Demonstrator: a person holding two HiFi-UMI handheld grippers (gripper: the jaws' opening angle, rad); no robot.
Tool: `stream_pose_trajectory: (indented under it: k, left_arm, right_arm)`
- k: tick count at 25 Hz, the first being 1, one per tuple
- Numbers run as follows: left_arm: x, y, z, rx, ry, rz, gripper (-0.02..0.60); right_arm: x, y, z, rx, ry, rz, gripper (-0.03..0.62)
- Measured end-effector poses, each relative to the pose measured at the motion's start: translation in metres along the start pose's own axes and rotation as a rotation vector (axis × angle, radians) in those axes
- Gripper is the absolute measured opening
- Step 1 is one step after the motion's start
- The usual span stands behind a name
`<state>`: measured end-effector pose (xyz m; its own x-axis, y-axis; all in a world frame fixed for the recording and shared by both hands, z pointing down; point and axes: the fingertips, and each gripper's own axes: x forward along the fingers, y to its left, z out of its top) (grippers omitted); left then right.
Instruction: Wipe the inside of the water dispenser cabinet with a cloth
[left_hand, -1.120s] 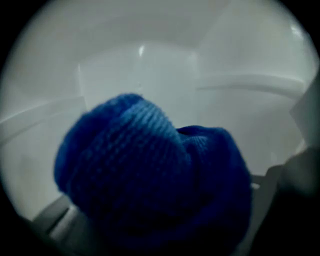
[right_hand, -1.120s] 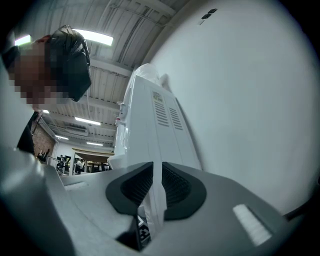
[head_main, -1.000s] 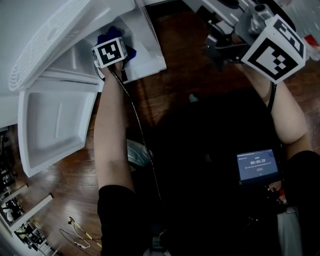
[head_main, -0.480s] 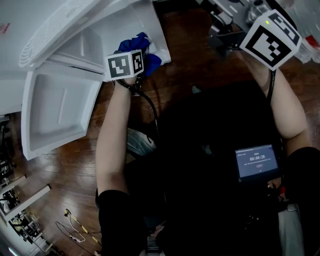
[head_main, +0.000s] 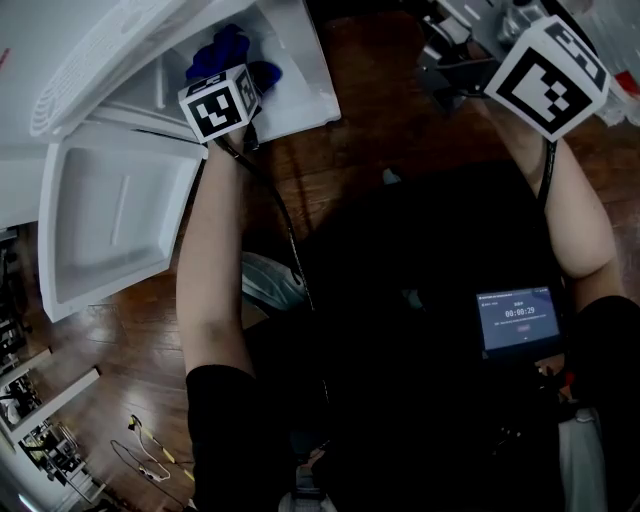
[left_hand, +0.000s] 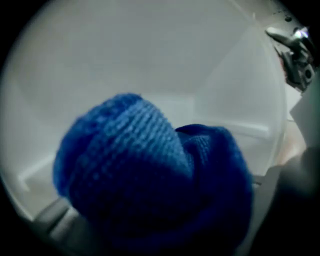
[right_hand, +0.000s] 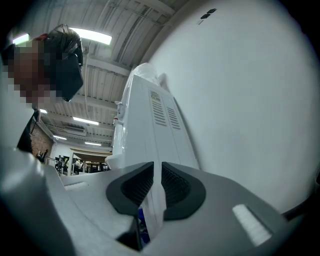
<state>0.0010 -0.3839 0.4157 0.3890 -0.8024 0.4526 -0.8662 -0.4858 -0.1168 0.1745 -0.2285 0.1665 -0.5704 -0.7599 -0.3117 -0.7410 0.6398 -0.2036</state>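
The white water dispenser cabinet stands open at the upper left of the head view, its door swung out below it. My left gripper reaches into the cabinet, shut on a bunched blue knitted cloth. In the left gripper view the cloth fills the foreground and hides the jaws, with the cabinet's white inner wall behind it. My right gripper is held up at the upper right, away from the cabinet. Its ribbed pads are shut with nothing between them.
Dark wooden floor lies below the cabinet. A small lit screen hangs at the person's chest. A metal fitting sits at the cabinet's right edge. The right gripper view looks up at a tall white dispenser beside a white wall.
Half a second ago the left gripper and cloth were out at the cabinet's right edge. They have since moved back up and left into the cabinet. The right gripper has stayed put.
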Motion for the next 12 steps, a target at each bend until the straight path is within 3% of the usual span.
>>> stream_pose_trajectory:
  k: [3, 5, 9, 12]
  left_arm:
    - [0.04, -0.014, -0.027, -0.079, 0.074, -0.042, 0.161]
    - [0.057, -0.021, -0.03, -0.082, 0.107, -0.053, 0.161]
    - [0.072, -0.035, -0.022, -0.009, 0.134, -0.079, 0.161]
    - [0.053, -0.067, -0.043, 0.149, 0.214, -0.199, 0.16]
  right_arm:
    - [0.0, -0.004, -0.002, 0.021, 0.0, -0.008, 0.052]
    - [-0.001, -0.007, -0.003, 0.026, -0.004, -0.01, 0.052]
    - [0.0, -0.01, -0.006, 0.016, 0.014, 0.001, 0.051]
    - [0.0, -0.008, -0.007, 0.015, 0.028, 0.001, 0.051]
